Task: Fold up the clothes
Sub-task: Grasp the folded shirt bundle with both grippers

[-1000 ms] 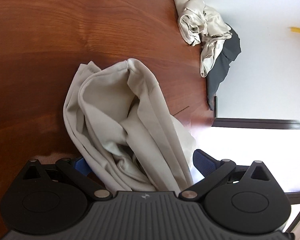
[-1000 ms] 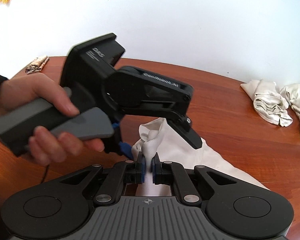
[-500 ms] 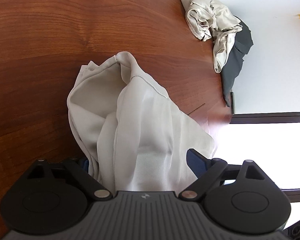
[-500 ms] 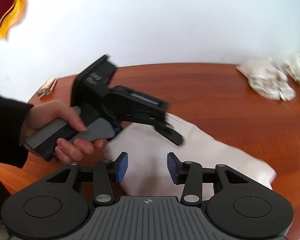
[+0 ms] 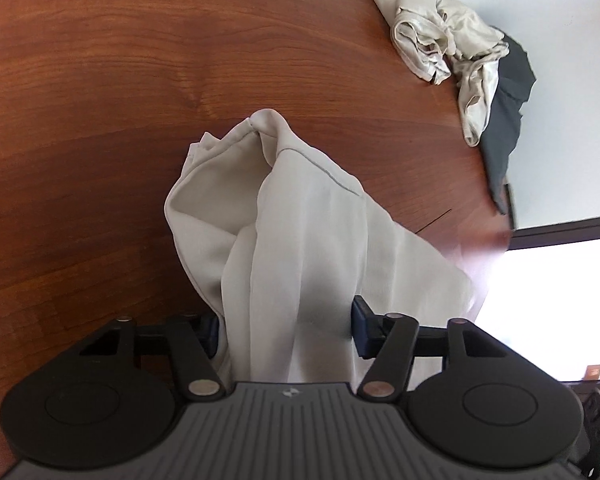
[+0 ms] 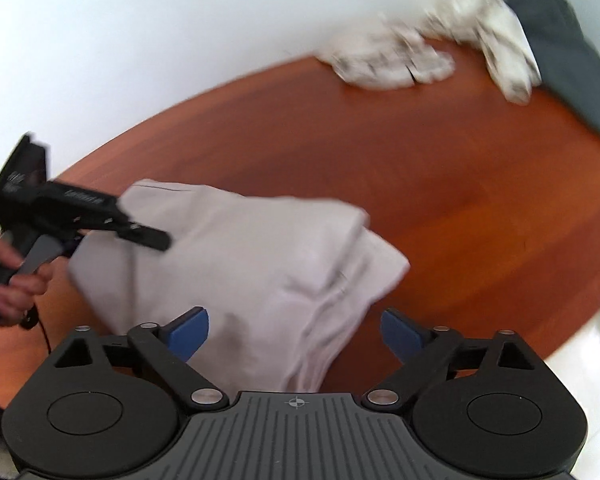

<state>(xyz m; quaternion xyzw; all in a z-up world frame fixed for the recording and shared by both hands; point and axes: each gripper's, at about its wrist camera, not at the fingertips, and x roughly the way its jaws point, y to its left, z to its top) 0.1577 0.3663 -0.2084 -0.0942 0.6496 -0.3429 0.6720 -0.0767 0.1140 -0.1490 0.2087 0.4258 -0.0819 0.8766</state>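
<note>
The left gripper (image 5: 286,330) is closing its jaws around a beige garment (image 5: 300,240) lying on the round wooden table (image 5: 100,100); the right gripper (image 6: 294,334) is opening above that garment, gripping nothing. Beyond the garment, crumpled cream clothes (image 5: 440,40) and a dark garment (image 5: 504,120) are lying at the table's far edge.

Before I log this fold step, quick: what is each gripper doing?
Left gripper: jaws closing around the beige garment.
Right gripper: jaws opening, holding nothing; garment beneath.

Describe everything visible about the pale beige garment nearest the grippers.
The pale beige garment is smooth, thin-looking fabric with a stitched seam, bunched in loose folds on the brown wooden table. Its near end rises between the closing left gripper jaws. The right gripper, opening, holds nothing.
</note>
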